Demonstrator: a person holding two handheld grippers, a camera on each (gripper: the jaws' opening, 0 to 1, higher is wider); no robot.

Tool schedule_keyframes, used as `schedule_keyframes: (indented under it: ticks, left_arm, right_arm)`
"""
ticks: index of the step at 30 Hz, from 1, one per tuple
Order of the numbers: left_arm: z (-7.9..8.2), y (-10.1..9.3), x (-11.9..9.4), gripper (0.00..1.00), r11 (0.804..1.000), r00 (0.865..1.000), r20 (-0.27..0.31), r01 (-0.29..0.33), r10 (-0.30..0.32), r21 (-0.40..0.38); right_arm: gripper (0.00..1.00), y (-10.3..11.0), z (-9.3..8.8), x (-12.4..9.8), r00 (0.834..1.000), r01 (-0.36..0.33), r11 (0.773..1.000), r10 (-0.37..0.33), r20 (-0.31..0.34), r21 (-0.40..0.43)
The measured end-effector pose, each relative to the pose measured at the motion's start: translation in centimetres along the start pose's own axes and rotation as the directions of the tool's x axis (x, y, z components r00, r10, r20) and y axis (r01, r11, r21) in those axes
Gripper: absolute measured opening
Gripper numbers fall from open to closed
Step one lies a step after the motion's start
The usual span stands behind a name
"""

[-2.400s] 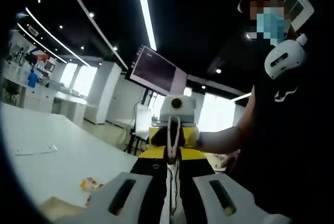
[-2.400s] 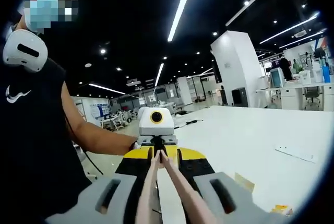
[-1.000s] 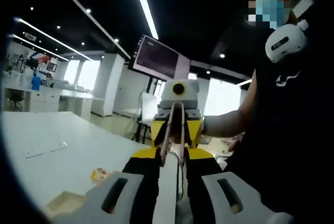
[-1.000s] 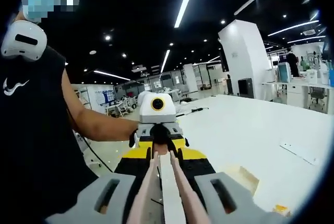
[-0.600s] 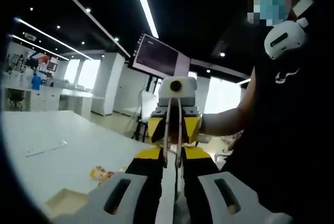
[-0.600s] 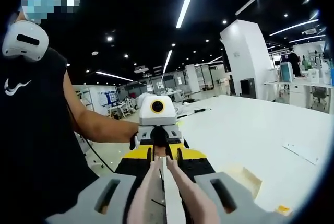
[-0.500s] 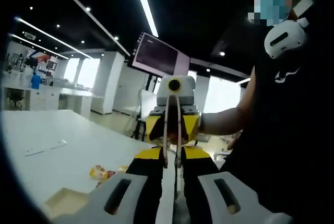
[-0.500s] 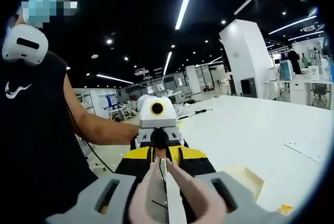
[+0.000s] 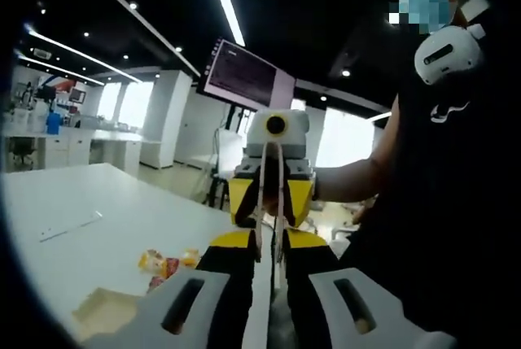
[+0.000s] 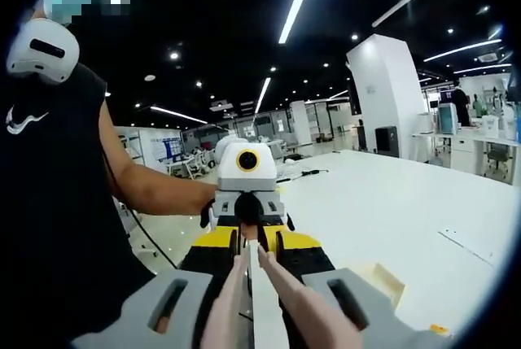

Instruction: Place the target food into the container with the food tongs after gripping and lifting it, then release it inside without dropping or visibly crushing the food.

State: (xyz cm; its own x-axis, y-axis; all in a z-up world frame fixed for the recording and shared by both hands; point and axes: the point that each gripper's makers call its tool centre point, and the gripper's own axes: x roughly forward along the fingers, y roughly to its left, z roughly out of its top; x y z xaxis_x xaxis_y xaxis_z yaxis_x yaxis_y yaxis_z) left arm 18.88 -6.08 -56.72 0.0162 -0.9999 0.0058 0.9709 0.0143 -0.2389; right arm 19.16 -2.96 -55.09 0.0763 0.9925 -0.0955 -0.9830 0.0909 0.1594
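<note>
Left gripper view: both grippers clamp the food tongs; snack at nine o'clock awaits—lower and open tongs next.

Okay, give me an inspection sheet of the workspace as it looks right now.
Surface: white table, mostly bare.
Job's things: tongs held between both grippers; shallow beige container; packaged food lying on the table beside it.
Clutter: flat strip on the table.
Grippers: left gripper and right gripper face each other, each shut on the tongs.
Cables: dark cable far across the table.
Surroundings: person, wall monitor, ceiling strip lights.
</note>
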Motion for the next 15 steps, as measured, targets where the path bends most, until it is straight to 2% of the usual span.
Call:
schedule_keyframes:
  ticks: [3, 9, 10, 12, 13, 15]
  left_arm:
    - [0.1, 0.3, -0.1, 0.18, 1.000, 1.000, 0.007, -0.022, 0.022, 0.007]
    - [-0.5, 1.2, -0.9, 0.19, 0.997, 0.997, -0.019, -0.078, 0.079, 0.025]
    - [-0.6, 1.7, -1.2, 0.20, 0.994, 0.994, -0.019, -0.111, 0.111, 0.024]
    - [-1.1, 2.9, -2.1, 0.27, 0.983, 0.981, -0.052, -0.185, 0.185, 0.002]
    - [-1.3, 3.1, -2.3, 0.32, 0.980, 0.979, -0.059, -0.197, 0.197, 0.000]
    - [-1.7, 4.7, -3.4, 0.44, 0.956, 0.953, -0.075, -0.292, 0.294, 0.026]
  right_arm:
    - [0.22, -0.3, 0.1, 0.0, 1.000, 0.016, 1.000, -0.016, 0.002, -0.004]
    - [0.23, -1.2, 0.3, -0.3, 0.999, 0.051, 0.999, -0.051, 0.009, 0.000]
    - [0.23, -1.5, 0.4, -0.6, 0.998, 0.064, 0.998, -0.064, 0.011, -0.002]
    - [0.23, -2.1, 0.4, -1.0, 0.996, 0.087, 0.996, -0.088, -0.002, -0.012]
    - [0.24, -2.4, 0.4, -1.2, 0.995, 0.100, 0.995, -0.100, -0.007, -0.019]
    - [0.24, -3.4, 0.0, -2.0, 0.990, 0.136, 0.990, -0.137, -0.035, -0.047]
